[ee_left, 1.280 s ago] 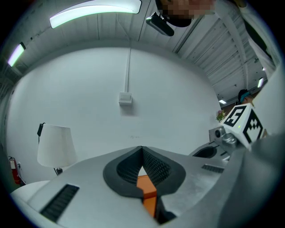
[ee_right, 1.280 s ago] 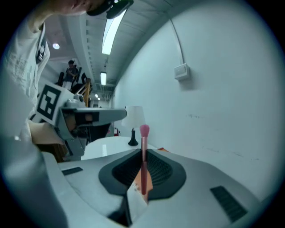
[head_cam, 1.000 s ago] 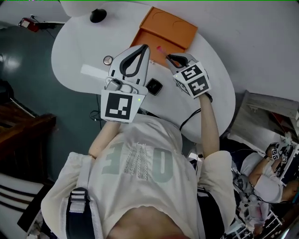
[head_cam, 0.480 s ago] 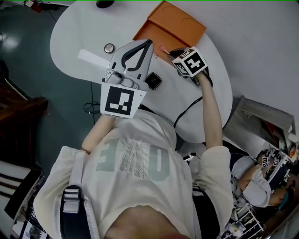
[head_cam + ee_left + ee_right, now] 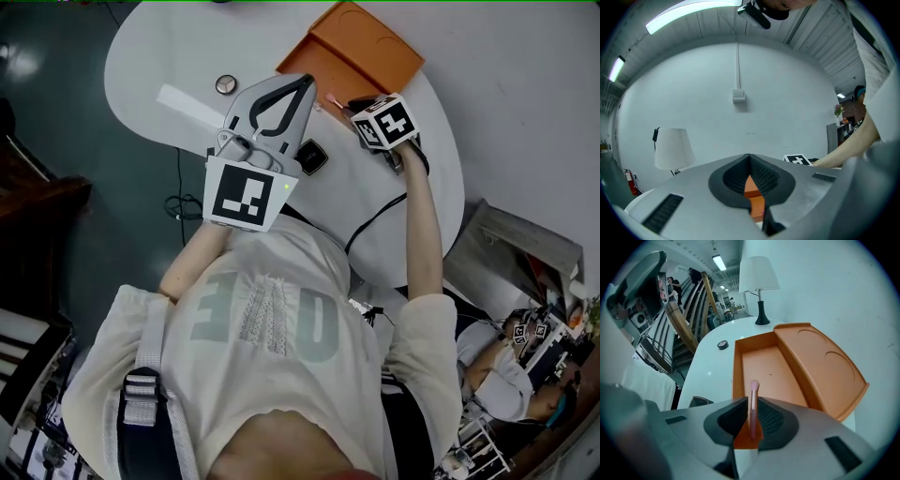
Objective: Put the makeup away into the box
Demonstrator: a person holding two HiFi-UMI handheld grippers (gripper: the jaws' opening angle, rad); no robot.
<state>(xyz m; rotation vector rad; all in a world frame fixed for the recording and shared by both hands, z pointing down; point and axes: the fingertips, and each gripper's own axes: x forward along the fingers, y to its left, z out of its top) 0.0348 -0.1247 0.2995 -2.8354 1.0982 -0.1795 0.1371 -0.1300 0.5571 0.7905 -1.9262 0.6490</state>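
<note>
An orange box (image 5: 319,75) lies open on the white table (image 5: 422,206), its lid (image 5: 370,42) folded back. My right gripper (image 5: 349,105) is shut on a thin pink makeup brush (image 5: 332,97) and tilts down at the box's near edge. In the right gripper view the brush (image 5: 753,399) sticks out between the pads, its tip over the inside of the box (image 5: 764,366). Just left of it, my left gripper (image 5: 305,82) is held level above the table with its jaws shut and nothing in them; the box (image 5: 752,190) shows through the slit below the tips.
A black square compact (image 5: 311,157) lies on the table between the grippers, and a small round case (image 5: 224,84) and a white strip (image 5: 187,101) lie to the left. A lamp (image 5: 759,282) stands at the far end. A cable (image 5: 375,220) crosses the near right. A second person (image 5: 506,366) sits at lower right.
My right gripper has come down and tipped steeper, bringing the pink brush to the box's edge. The left gripper has stayed about where it was.
</note>
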